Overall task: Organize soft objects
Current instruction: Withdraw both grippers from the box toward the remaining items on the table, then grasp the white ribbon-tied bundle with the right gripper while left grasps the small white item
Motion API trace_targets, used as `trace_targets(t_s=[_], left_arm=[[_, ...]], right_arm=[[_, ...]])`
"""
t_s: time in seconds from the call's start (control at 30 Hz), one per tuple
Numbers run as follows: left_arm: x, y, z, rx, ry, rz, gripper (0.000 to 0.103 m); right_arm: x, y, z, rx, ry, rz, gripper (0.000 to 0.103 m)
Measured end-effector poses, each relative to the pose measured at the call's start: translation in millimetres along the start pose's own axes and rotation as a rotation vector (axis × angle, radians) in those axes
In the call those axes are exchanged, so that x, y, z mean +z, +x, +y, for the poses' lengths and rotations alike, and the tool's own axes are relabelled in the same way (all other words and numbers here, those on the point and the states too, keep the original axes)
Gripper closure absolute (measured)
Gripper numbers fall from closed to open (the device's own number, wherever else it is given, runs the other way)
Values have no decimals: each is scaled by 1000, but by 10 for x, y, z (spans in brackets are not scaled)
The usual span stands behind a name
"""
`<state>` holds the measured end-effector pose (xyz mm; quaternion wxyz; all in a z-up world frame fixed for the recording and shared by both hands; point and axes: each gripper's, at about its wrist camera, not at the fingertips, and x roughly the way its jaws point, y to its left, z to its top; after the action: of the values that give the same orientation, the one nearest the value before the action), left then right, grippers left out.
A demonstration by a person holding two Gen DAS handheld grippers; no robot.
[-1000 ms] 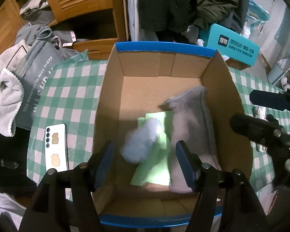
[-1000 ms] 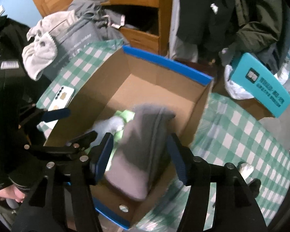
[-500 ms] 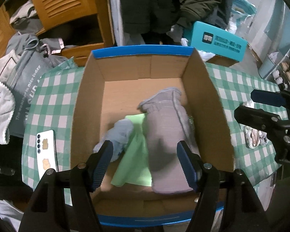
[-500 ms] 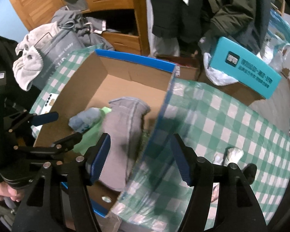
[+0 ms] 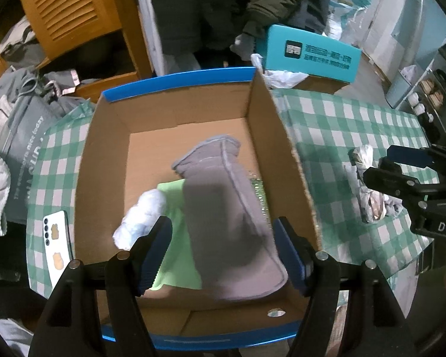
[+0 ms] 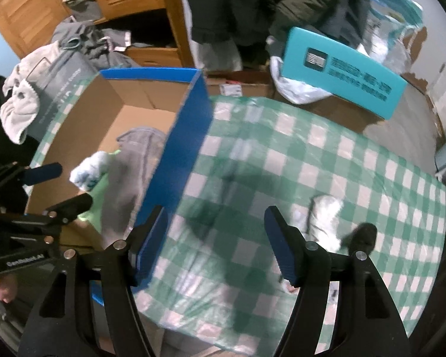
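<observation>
A cardboard box [image 5: 104,160] with blue rims stands on the green checked table. In it lie a grey cloth [image 5: 229,208], a green cloth [image 5: 178,255] and a pale blue bundle [image 5: 142,217]. My left gripper [image 5: 223,250] is open and empty over the box's near side. My right gripper [image 6: 217,238] is open and empty over the tablecloth [image 6: 312,160], right of the box [image 6: 190,136]. A crumpled white and grey soft item [image 6: 327,217] lies on the table just right of the right gripper; it also shows in the left wrist view [image 5: 368,190].
A white phone [image 5: 56,244] lies on the table left of the box. A grey bag [image 5: 23,136] and towel hang at the left. A teal box [image 6: 342,71] and a plastic bag sit behind the table. Wooden cupboards and dark jackets stand behind.
The right gripper has swung right, from over the box to over the open tablecloth. The left gripper's view has shifted a little, so the box sits further left. Both stay open.
</observation>
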<state>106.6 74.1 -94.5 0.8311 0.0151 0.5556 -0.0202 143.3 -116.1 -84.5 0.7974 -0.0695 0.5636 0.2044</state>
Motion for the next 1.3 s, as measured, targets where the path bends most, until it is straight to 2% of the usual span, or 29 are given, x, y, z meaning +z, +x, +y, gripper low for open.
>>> trace_targets(t_s=[0.47, 0.77, 1.03, 1.3], left_arm=[[70, 0, -473, -35, 59, 5, 31], [132, 67, -804, -70, 90, 10, 31], [193, 219, -1103, -101, 124, 34, 31], [231, 466, -1224, -99, 123, 84, 31]], right_arm=[[-240, -62, -711, -47, 127, 0, 35], [-370, 40, -1079, -55, 188, 19, 35], [-449, 173, -1296, -47, 226, 39, 35], [-477, 383, -1408, -27, 242, 61, 35]])
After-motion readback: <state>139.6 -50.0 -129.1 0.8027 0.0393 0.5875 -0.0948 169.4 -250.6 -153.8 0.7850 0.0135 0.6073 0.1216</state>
